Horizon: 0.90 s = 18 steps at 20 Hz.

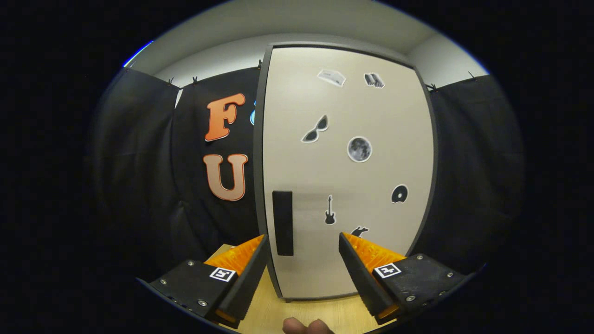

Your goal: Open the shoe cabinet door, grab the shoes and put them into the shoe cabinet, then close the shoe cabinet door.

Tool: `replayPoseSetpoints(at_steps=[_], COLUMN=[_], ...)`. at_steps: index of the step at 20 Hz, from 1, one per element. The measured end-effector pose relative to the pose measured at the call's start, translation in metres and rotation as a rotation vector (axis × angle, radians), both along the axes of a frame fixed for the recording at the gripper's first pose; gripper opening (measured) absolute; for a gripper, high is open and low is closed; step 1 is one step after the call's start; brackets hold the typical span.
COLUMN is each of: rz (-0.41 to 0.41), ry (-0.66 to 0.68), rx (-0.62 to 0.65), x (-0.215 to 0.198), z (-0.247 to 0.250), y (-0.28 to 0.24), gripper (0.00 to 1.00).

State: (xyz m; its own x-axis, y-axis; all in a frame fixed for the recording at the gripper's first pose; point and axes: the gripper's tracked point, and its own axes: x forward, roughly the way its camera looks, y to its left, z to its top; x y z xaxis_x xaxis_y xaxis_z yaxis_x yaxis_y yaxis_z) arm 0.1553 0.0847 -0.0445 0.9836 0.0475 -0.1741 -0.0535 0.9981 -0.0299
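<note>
Gripper view: the hand-held gripper (302, 246) is facing the shoe cabinet door (348, 176) head-on, with its two fingers spread wide and holding nothing

Cabinet: the shoe cabinet is standing upright on the pale wooden counter (320, 315), just beyond the fingertips, with its door lying flush and closed, so the opening step is looking not yet done

Handle: the dark handle (282, 222) is sitting low on the door, close to its left edge, with its long axis running vertically

Key relation: the handle is lying just ahead of the fingers and left of the midline between them, much nearer the left finger (246, 264) than the right finger (366, 264); the left fingertip is appearing to line up with the door's left edge, though whether it is touching cannot be told

Judgement on the move: with the handle standing vertical and the fingers spaced side to side, the opening is already lying across the handle; a small shift left and forward is probably what is needed to straddle it before closing

Pose: the hand-held gripper is being held level and roughly square to the door, pointing at its lower part; fingertips of the person's hand (308, 327) are showing at the near edge, below the gap between the fingers

Door details: small stickers are dotting the door above and to the right of the handle

Surroundings: black cloth is hanging on both sides of the cabinet
</note>
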Motion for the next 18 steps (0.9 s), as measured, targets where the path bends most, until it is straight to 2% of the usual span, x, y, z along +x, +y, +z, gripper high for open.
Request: replayPoseSetpoints(at_steps=[4,8,12,14,18], rz=[0.001,0.010,0.051,0.055,0.014], ry=[-0.049,-0.059,-0.067,-0.067,-0.106], rx=[-0.010,-0.041,0.017,0.039,0.052], x=[-0.047,-0.111,-0.163,-0.179,-0.196], z=[0.028,0.042,0.046,0.051,0.067], y=[-0.038,-0.088,-0.113,-0.124,-0.152], gripper=[0.93,0.93,0.93,0.93,0.93])
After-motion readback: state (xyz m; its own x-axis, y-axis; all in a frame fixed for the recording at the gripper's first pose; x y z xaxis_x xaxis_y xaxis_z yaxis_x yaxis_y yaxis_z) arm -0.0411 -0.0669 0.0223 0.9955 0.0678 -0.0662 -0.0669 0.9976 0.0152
